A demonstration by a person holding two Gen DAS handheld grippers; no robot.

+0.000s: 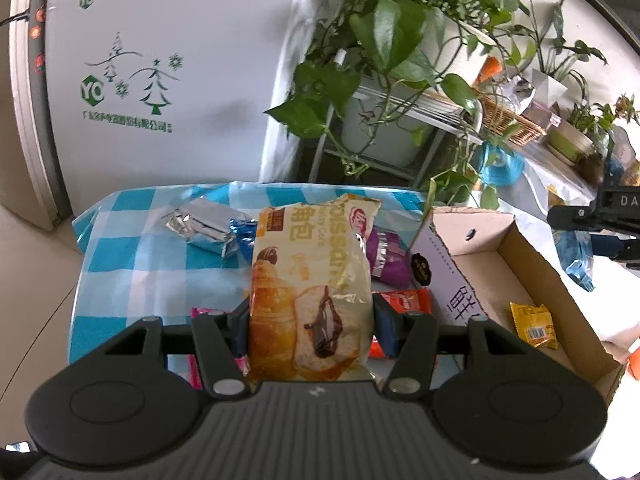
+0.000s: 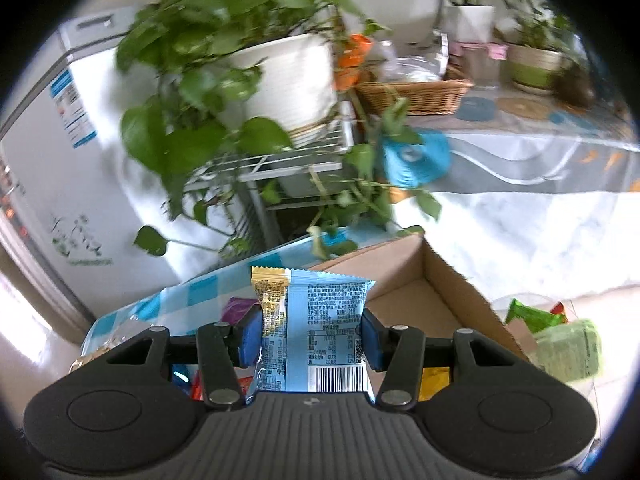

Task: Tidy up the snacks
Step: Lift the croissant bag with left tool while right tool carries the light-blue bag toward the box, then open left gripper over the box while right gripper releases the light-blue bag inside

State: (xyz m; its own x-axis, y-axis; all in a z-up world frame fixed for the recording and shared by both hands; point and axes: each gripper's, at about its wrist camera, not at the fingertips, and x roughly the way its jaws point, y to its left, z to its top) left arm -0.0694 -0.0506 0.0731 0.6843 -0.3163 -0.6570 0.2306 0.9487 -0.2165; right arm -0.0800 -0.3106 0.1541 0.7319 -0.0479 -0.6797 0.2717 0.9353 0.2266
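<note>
My left gripper (image 1: pixel 311 330) is shut on a croissant packet (image 1: pixel 310 280), cream and gold, held upright above the blue-checked tablecloth (image 1: pixel 132 256). To its right stands an open cardboard box (image 1: pixel 532 280) with a yellow snack packet (image 1: pixel 534 325) inside. In the left wrist view the other gripper (image 1: pixel 592 216) shows at the right edge over the box with a blue packet. My right gripper (image 2: pixel 310 338) is shut on a light-blue snack packet (image 2: pixel 320 332), its printed back and barcode facing the camera, left of the cardboard box (image 2: pixel 440 304).
On the cloth lie a silver packet (image 1: pixel 204 226), a purple packet (image 1: pixel 386 256), a red packet (image 1: pixel 404 308) and a pink one (image 1: pixel 198 356). Potted plants (image 1: pixel 384 48) on a white rack and a white freezer (image 1: pixel 160 72) stand behind. Green packets (image 2: pixel 560 332) lie right of the box.
</note>
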